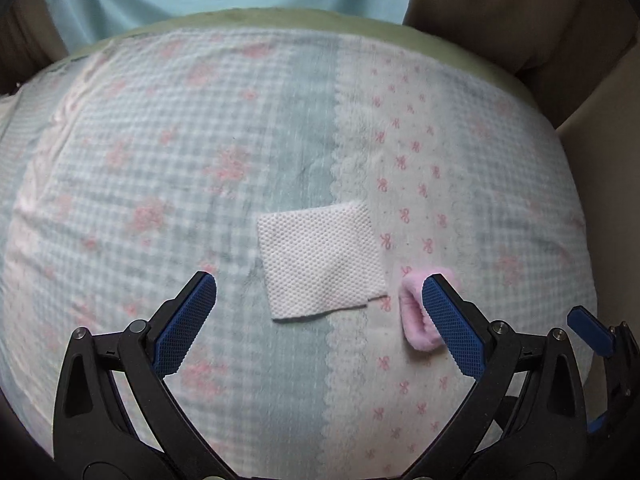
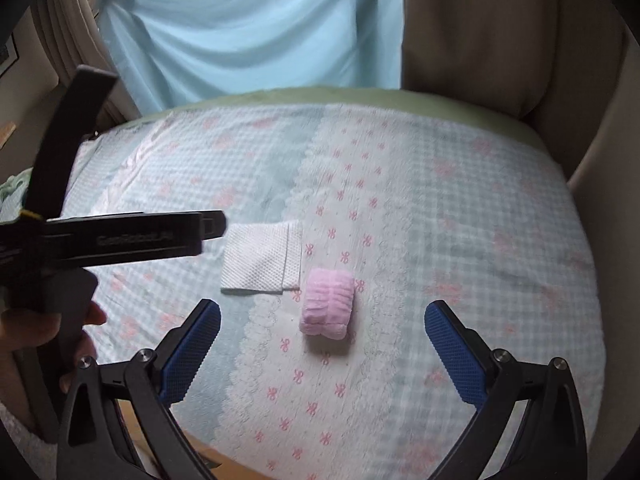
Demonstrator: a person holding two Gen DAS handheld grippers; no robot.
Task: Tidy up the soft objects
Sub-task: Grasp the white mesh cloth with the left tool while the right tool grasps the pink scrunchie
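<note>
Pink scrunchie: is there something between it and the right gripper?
Nothing visible stands between them. The pink scrunchie lies on the patterned cover just ahead of the right gripper, whose jaws are wide open. The folded white cloth lies to its left, outside the path.

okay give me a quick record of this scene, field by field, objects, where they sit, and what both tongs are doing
surface: patterned blanket
white cloth: folded, flat on the blanket
pink scrunchie: just right of the cloth, seemingly apart from it
left tongs: open, empty, facing the cloth
right tongs: open, empty, facing the scrunchie
backdrop: light blue sheet
</note>
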